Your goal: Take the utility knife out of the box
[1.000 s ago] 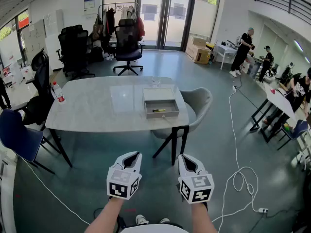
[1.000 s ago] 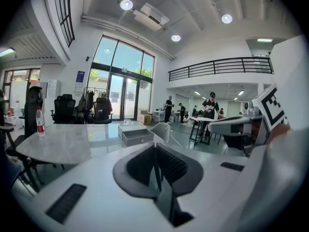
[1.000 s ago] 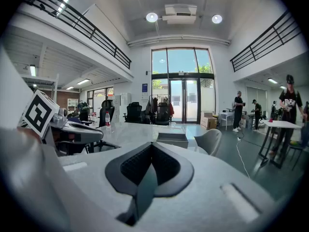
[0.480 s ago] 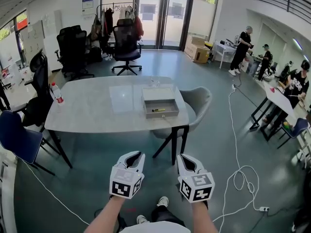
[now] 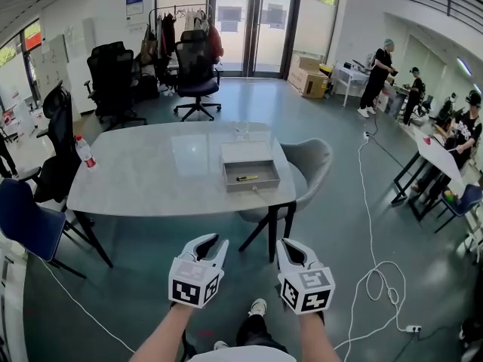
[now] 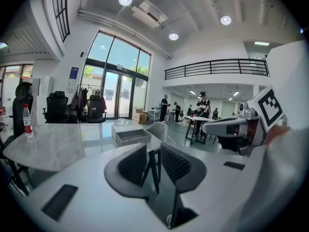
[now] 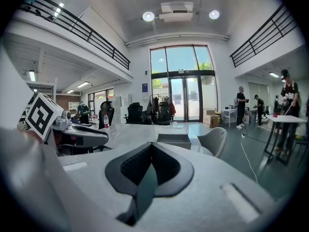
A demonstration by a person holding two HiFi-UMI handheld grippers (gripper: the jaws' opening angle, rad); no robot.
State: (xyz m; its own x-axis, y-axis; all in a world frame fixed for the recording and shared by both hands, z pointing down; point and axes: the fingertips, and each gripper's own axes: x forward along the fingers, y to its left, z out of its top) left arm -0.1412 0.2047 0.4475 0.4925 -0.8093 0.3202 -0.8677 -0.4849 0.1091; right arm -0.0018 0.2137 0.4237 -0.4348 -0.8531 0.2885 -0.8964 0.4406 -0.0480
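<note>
An open grey box [image 5: 250, 173] lies near the right end of the pale table [image 5: 151, 172], and the yellow utility knife [image 5: 247, 178] lies inside it. Both grippers hang in the air well short of the table, over the floor. My left gripper [image 5: 213, 241] has its jaws opening, with a narrow gap and nothing between them. My right gripper [image 5: 288, 245] is shut and empty. In the left gripper view the box [image 6: 130, 135] sits far ahead beyond the left gripper [image 6: 153, 151]. The right gripper view shows the box [image 7: 174, 139] beyond the right gripper [image 7: 151, 146].
A water bottle [image 5: 84, 150] stands at the table's left end. A grey chair [image 5: 313, 161] is tucked in at the right end and a blue chair [image 5: 23, 221] at the left. A white cable [image 5: 377, 277] loops over the floor. People work at desks on the far right.
The table and box have come slightly nearer in the head view. My left gripper's jaws have parted a little. A foot has stepped forward below the grippers.
</note>
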